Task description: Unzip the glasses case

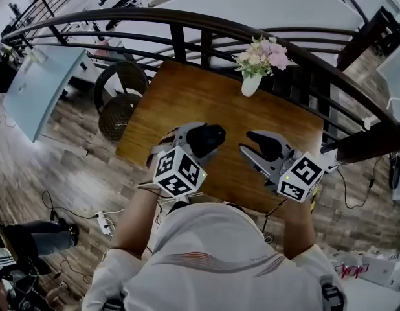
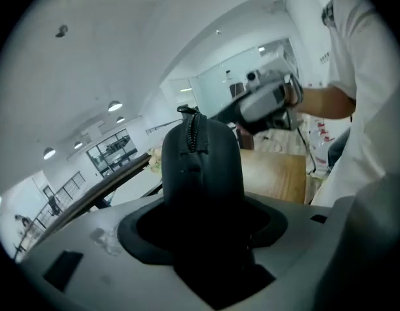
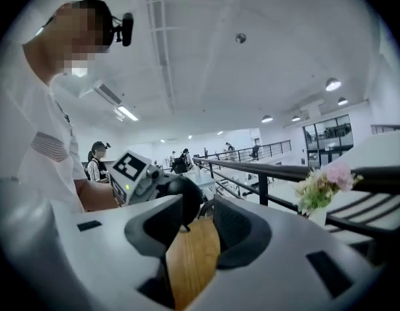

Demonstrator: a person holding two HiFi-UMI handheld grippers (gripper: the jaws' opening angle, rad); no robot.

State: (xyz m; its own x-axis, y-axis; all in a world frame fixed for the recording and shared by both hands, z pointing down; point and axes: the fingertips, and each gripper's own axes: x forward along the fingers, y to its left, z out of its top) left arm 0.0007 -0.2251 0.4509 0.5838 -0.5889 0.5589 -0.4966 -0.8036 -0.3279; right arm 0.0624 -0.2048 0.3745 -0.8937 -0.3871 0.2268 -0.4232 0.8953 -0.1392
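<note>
A black glasses case (image 1: 208, 137) is held above the wooden table (image 1: 200, 92), with my left gripper (image 1: 199, 142) shut on it. In the left gripper view the case (image 2: 201, 167) stands on end between the pads, its zipper (image 2: 192, 129) running over the top towards the camera. My right gripper (image 1: 257, 142) hovers just right of it, a short gap away, jaws apart and empty. In the right gripper view the right gripper (image 3: 197, 222) frames only bare table, with the case (image 3: 186, 196) just beyond its left fingertip.
A white vase of pink flowers (image 1: 259, 62) stands at the table's far edge, against a dark curved railing (image 1: 187, 23). A wicker chair (image 1: 120, 96) sits left of the table. Cables and a power strip (image 1: 103, 223) lie on the floor.
</note>
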